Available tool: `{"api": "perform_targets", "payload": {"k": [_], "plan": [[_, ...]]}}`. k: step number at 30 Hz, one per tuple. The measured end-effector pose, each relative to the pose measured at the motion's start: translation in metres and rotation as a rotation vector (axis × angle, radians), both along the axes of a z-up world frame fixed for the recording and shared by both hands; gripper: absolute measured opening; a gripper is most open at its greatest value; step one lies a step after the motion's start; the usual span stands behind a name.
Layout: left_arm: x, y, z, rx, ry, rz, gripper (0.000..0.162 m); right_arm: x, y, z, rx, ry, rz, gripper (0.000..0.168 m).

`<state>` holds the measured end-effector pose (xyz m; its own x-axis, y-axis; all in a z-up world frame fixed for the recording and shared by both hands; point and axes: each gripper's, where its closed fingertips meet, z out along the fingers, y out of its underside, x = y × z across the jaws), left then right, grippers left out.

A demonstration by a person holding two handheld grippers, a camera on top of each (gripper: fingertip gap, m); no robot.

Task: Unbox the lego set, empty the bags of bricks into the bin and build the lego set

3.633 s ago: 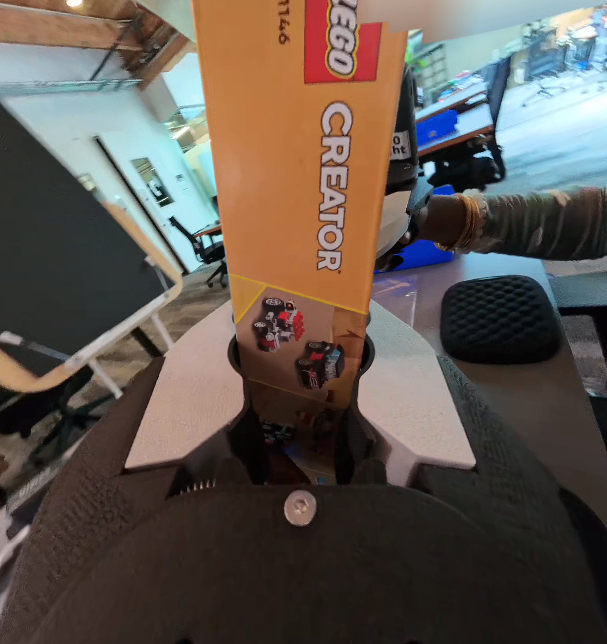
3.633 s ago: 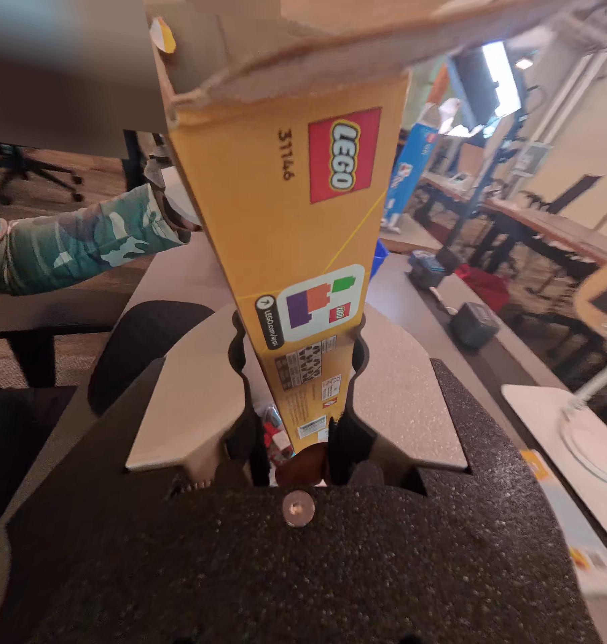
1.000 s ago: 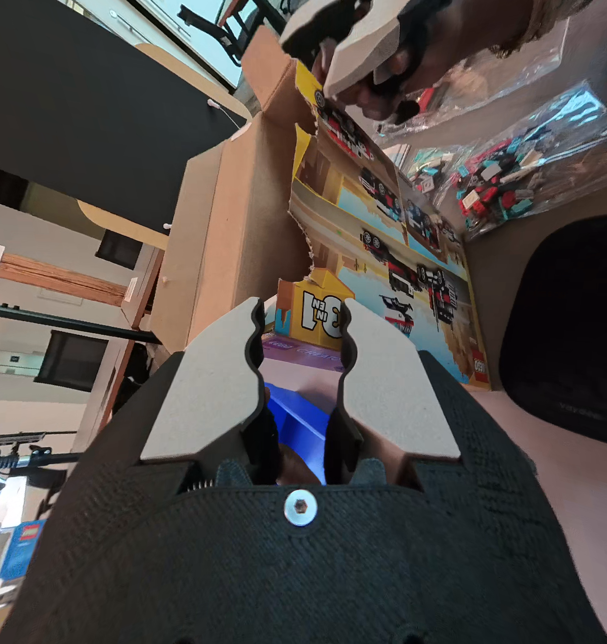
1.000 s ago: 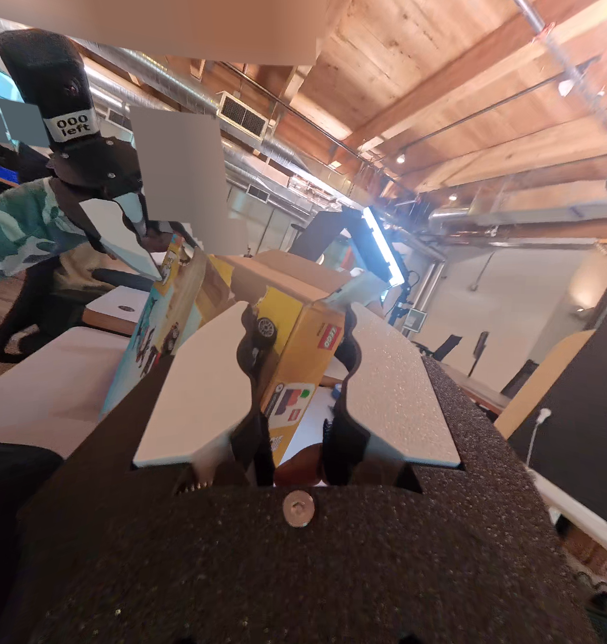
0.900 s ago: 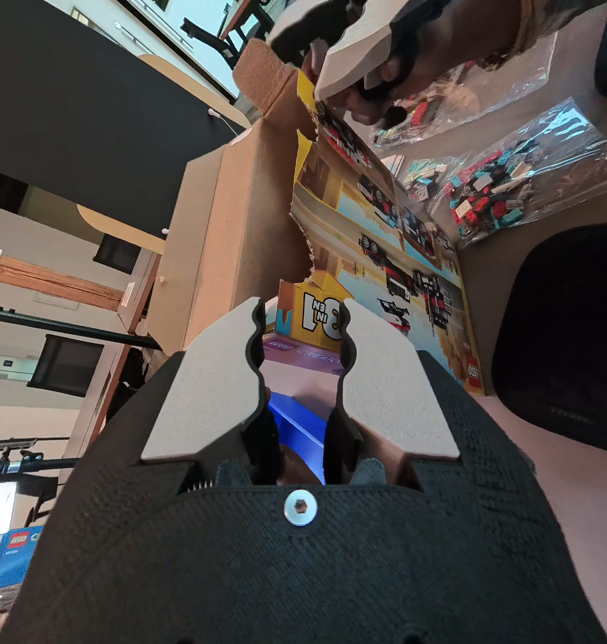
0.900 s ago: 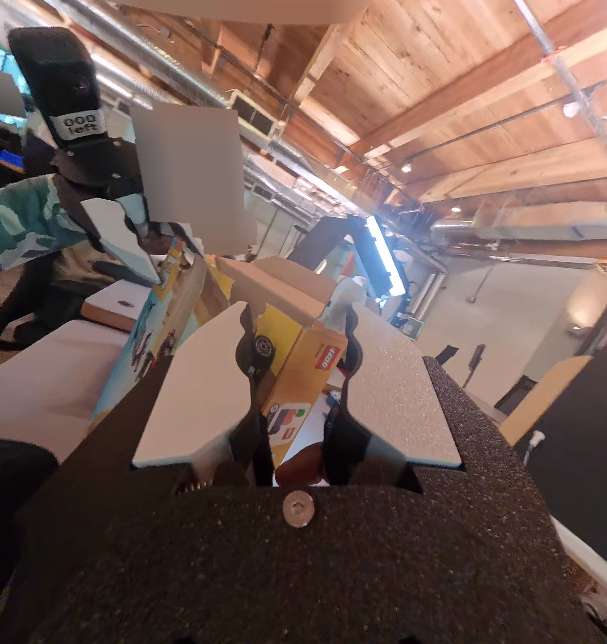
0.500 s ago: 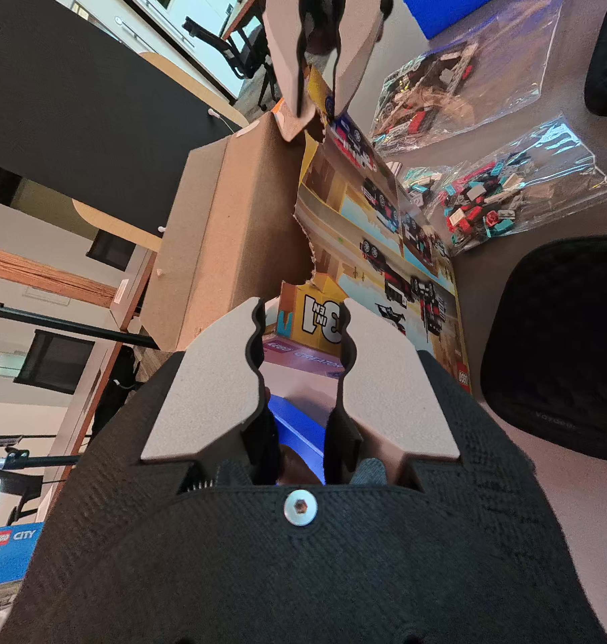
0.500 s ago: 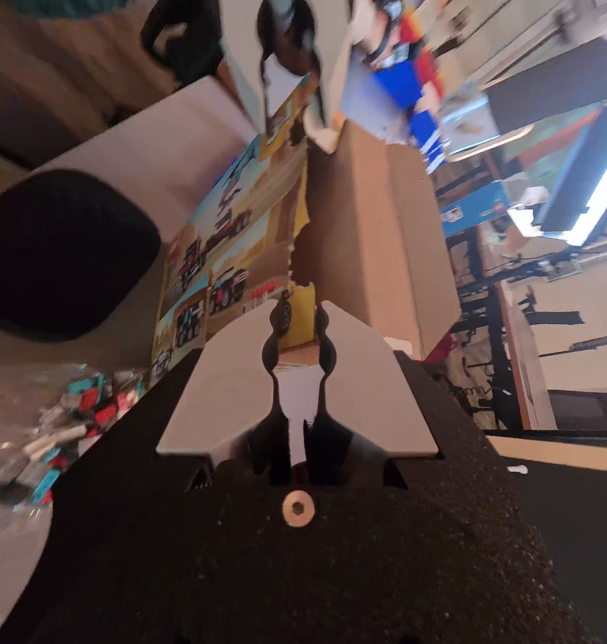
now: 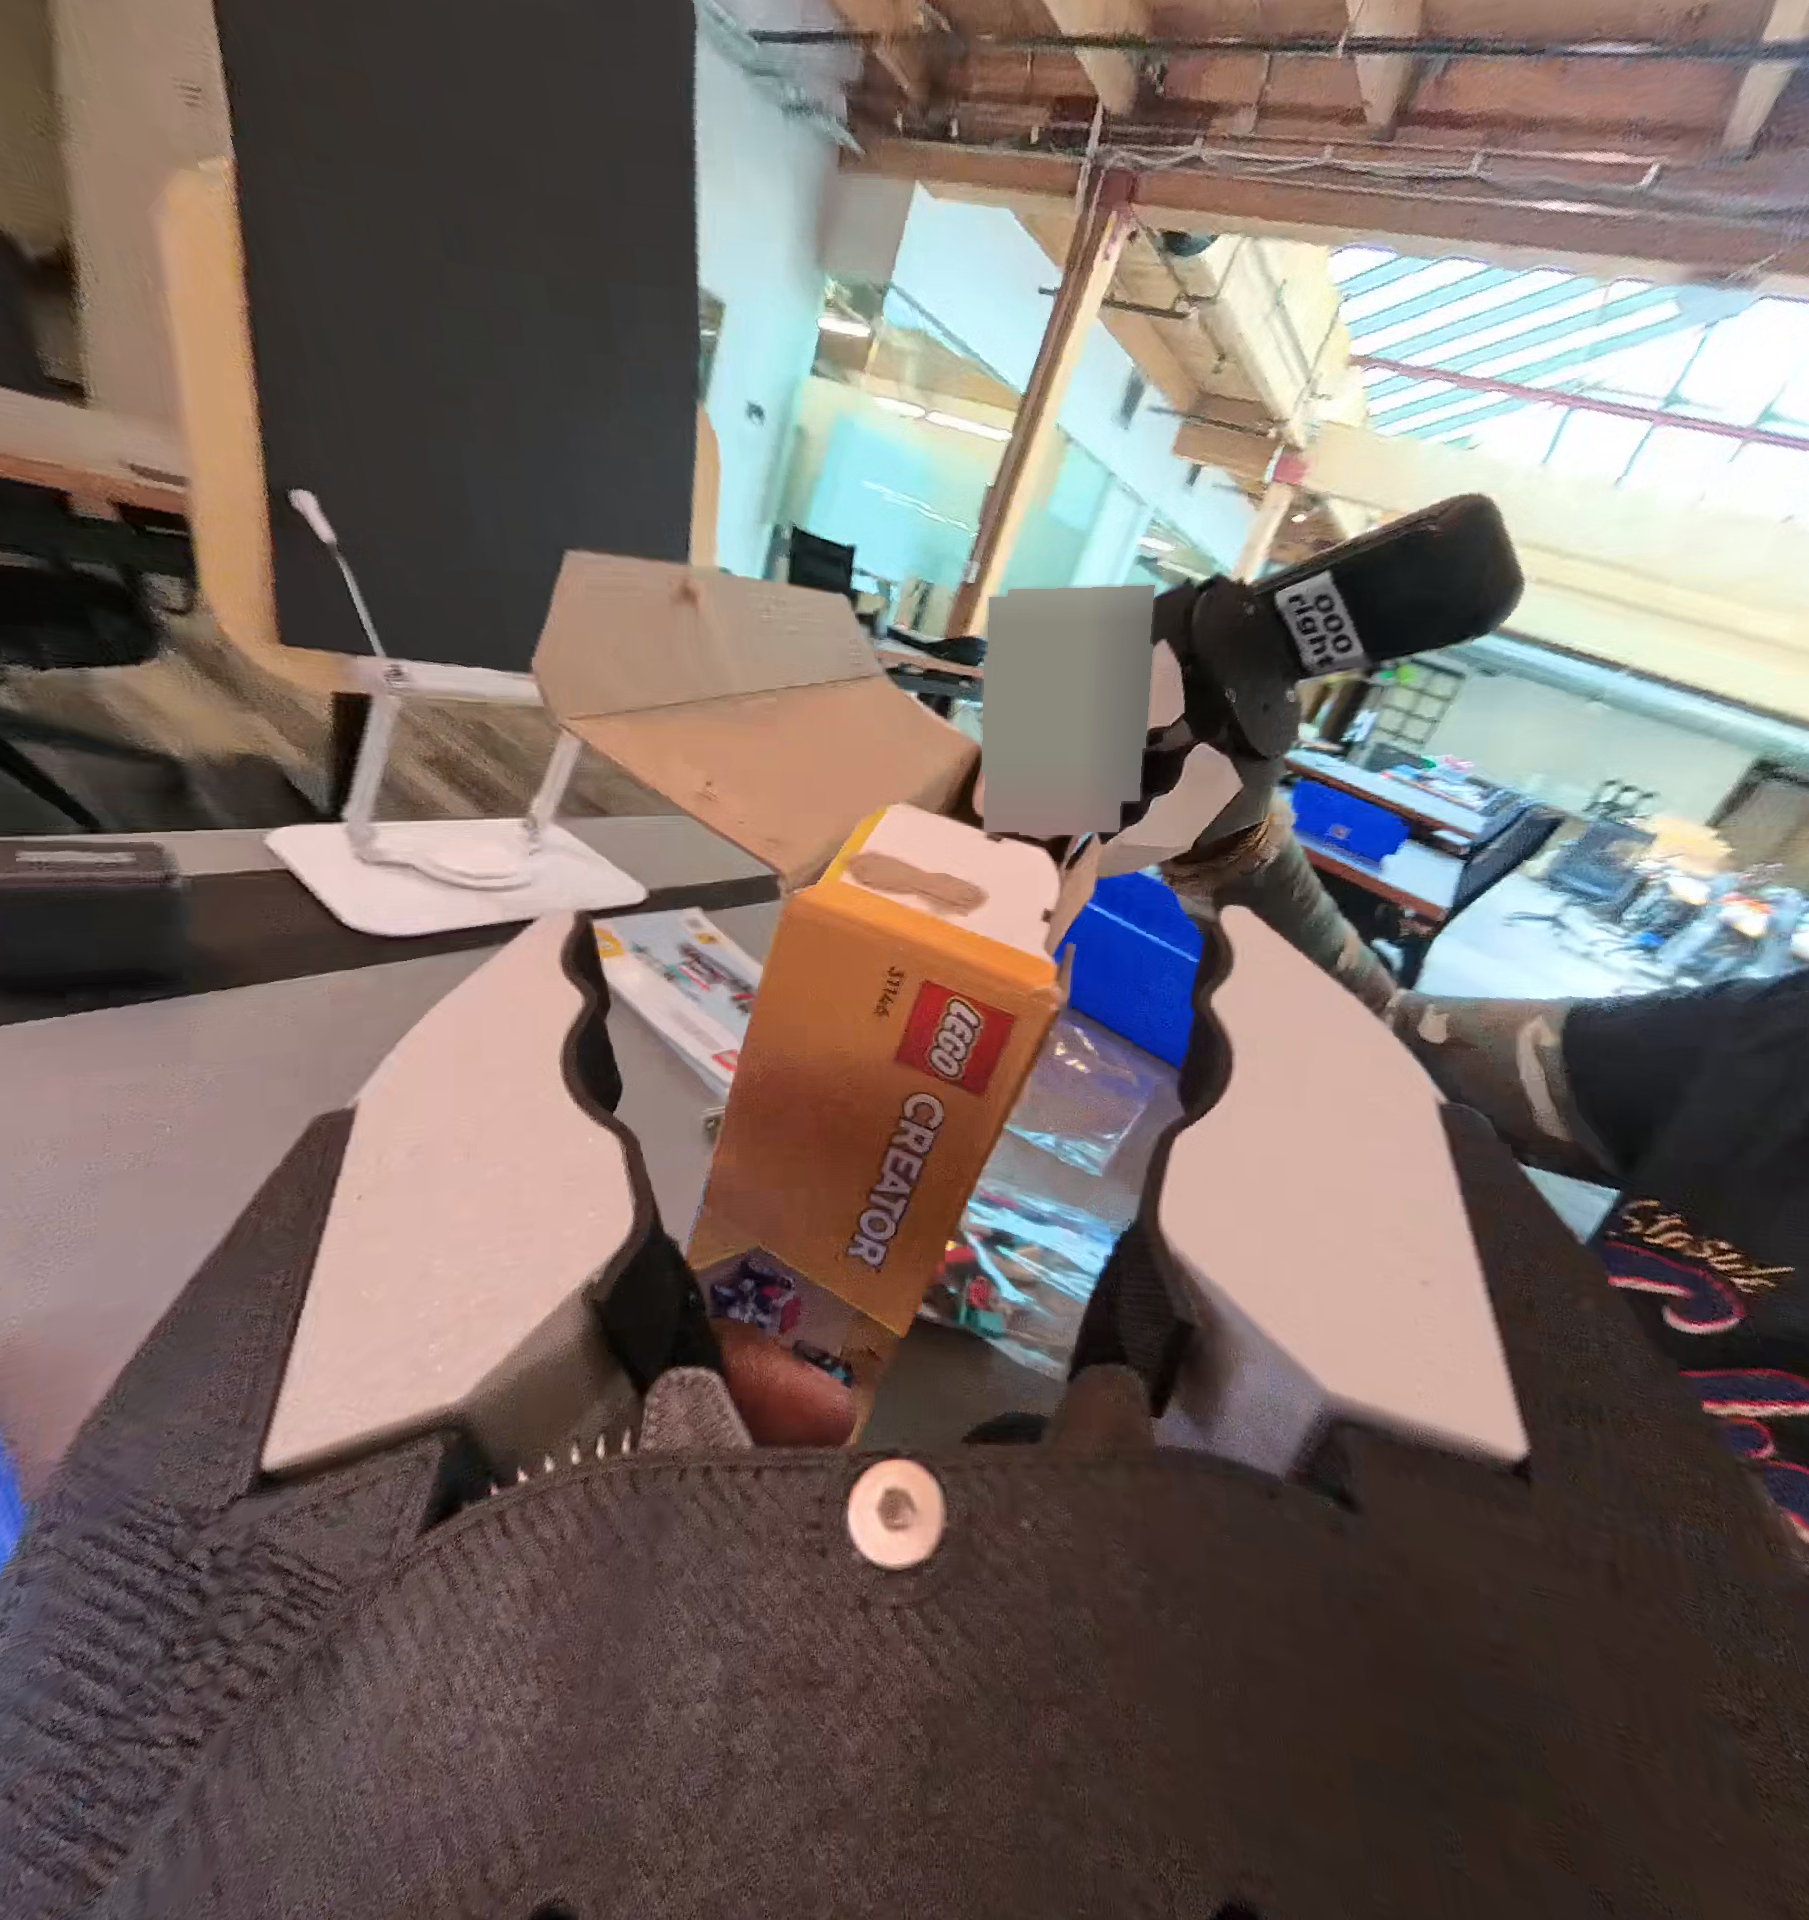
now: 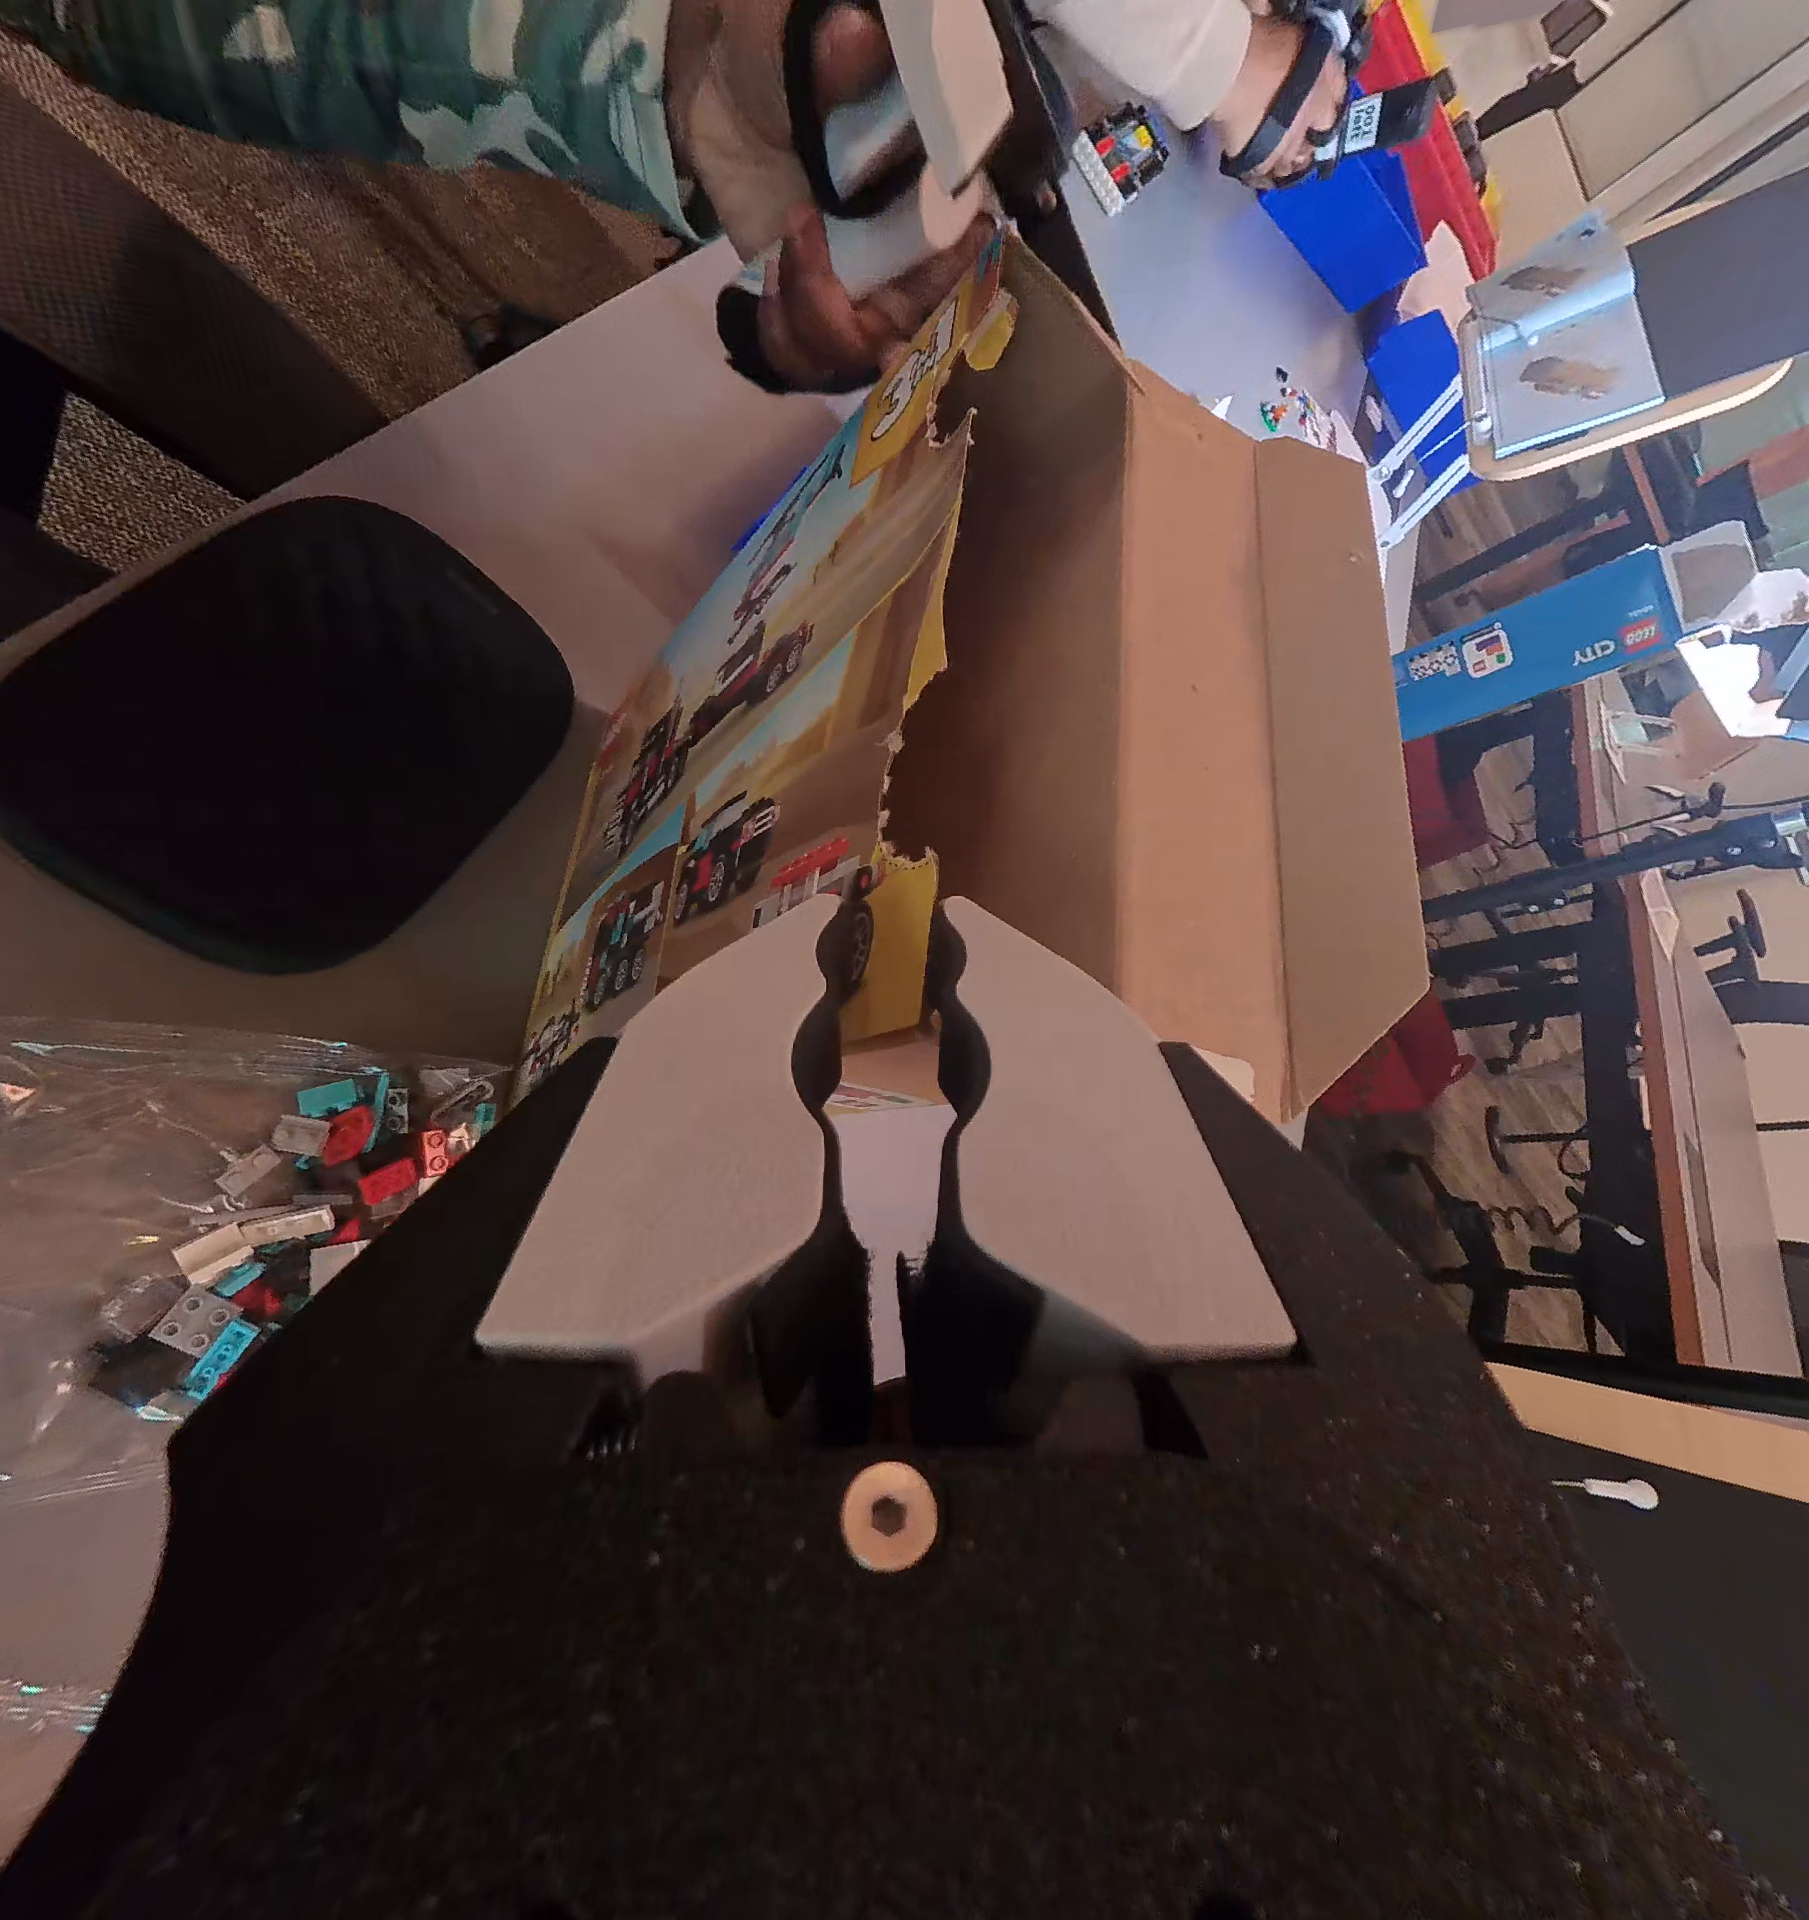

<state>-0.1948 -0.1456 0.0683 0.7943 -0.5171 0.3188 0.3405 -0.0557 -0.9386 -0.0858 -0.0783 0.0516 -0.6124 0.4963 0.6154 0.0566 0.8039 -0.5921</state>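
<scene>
Lego box (image 10: 1035, 665) torn open, brick bags (image 10: 204, 1226) beside, left tool (image 9: 895, 1029) spread

Open-plan workshop or lab: exposed timber ceiling beams (image 9: 1295, 94) and skylight glazing (image 9: 1606, 343) are running overhead, long work tables (image 9: 1399, 790) carrying blue plastic bins (image 10: 1347, 223) are standing far right, and black equipment stands (image 10: 1565, 935) are lining the wooden floor.

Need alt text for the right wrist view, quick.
The right gripper pinches an edge of the torn-open lego box, jaws nearly closed. A bag of bricks lies lower left on the table, beside a black pad.
</scene>
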Motion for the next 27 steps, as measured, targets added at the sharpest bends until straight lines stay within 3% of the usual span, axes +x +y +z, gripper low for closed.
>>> {"api": "perform_targets", "payload": {"k": [4,11,16,19,23,27], "plan": [[0.005,-0.002,0.017,0.152,0.03,-0.034,0.084,0.0,0.0,0.0,-0.031,-0.019,0.002,0.013],[0.012,-0.001,0.01,0.287,0.524,0.124,0.071,0.001,0.007,0.001,-0.151,-0.058,0.017,0.01],[0.017,-0.005,0.015,0.411,0.609,0.16,0.053,0.0,0.008,0.001,-0.18,-0.081,0.031,0.009],[0.014,-0.005,0.013,0.42,0.593,0.168,0.05,-0.002,0.007,0.001,-0.188,-0.074,0.048,0.01],[0.009,-0.002,0.006,0.398,0.589,0.164,0.047,-0.007,0.005,0.009,-0.2,0.092,0.077,0.017],[0.009,-0.002,0.005,0.397,0.586,0.146,0.047,0.014,0.011,0.042,-0.496,0.381,0.135,0.032]]}}
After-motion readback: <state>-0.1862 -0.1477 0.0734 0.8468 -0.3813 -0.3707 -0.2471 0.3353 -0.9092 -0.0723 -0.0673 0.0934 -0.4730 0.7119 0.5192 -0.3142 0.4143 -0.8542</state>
